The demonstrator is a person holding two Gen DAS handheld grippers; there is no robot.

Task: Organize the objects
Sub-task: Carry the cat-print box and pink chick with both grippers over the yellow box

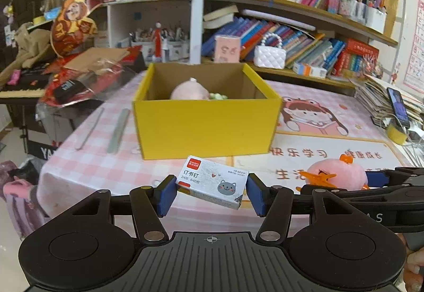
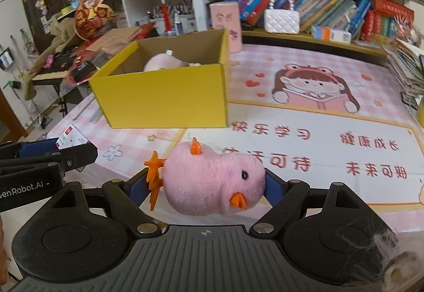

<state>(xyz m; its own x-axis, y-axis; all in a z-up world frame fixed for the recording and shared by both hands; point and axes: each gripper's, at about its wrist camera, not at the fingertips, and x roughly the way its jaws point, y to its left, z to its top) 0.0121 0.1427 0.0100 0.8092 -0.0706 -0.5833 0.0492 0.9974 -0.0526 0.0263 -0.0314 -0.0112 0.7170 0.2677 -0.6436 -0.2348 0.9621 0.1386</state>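
My left gripper [image 1: 211, 192] is shut on a small white staple box [image 1: 213, 182] with a grey cat face, held above the table's near edge. In the right wrist view my right gripper [image 2: 205, 184] is shut on a pink plush chick [image 2: 212, 180] with an orange beak and feet, lying sideways between the blue pads. An open yellow cardboard box [image 1: 206, 127] stands on the table ahead of both grippers; inside it lie a pink plush [image 1: 189, 92] and something green. The yellow box [image 2: 164, 98] sits up and left of the chick. The staple box [image 2: 70, 138] and left gripper show at the left edge.
The table [image 2: 331, 133] wears a pink checked cloth with a cartoon girl and red Chinese writing. Two long rulers [image 1: 118, 130] lie left of the box. Bookshelves [image 1: 304, 35], white purses, a pink holder [image 2: 226, 24] and paper stacks with a phone [image 1: 397, 106] crowd the back and right.
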